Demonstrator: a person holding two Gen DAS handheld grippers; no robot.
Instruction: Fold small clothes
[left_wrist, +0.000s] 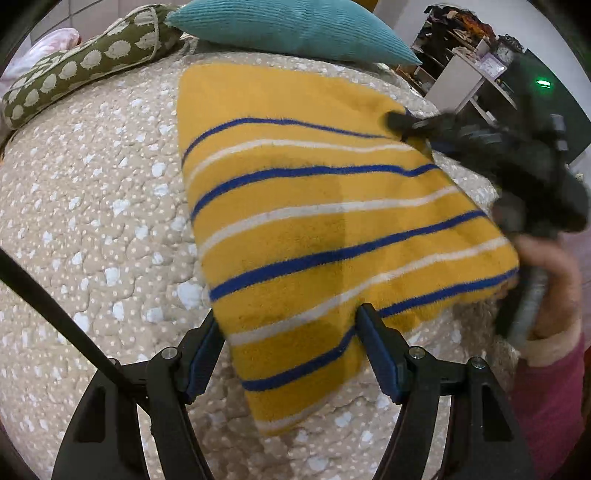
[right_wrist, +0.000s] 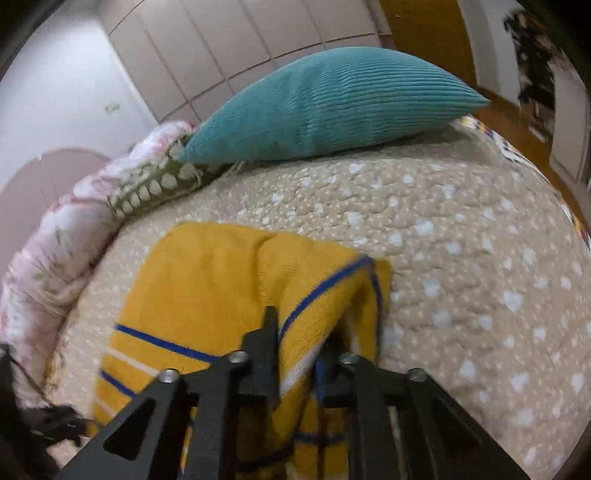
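On the beige quilted bed (left_wrist: 92, 206) lies the fuzzy yellow garment with blue and white stripes (left_wrist: 325, 229). The right claw (right_wrist: 295, 354) is clamped on its far edge; the left claw (left_wrist: 291, 350) gapes over the near hem. A weak pinch could drop the fold crooked.

Left hand-held gripper (left_wrist: 288, 332) gapes wide; right hand-held gripper (right_wrist: 299, 354) pinches.

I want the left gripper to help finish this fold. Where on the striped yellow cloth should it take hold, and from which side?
Probably the near corner of the striped yellow cloth, which lies flat on the quilt between the open fingers of the left gripper. Come in low from the near edge. The right gripper already pinches the far right edge, so this corner is the free one.
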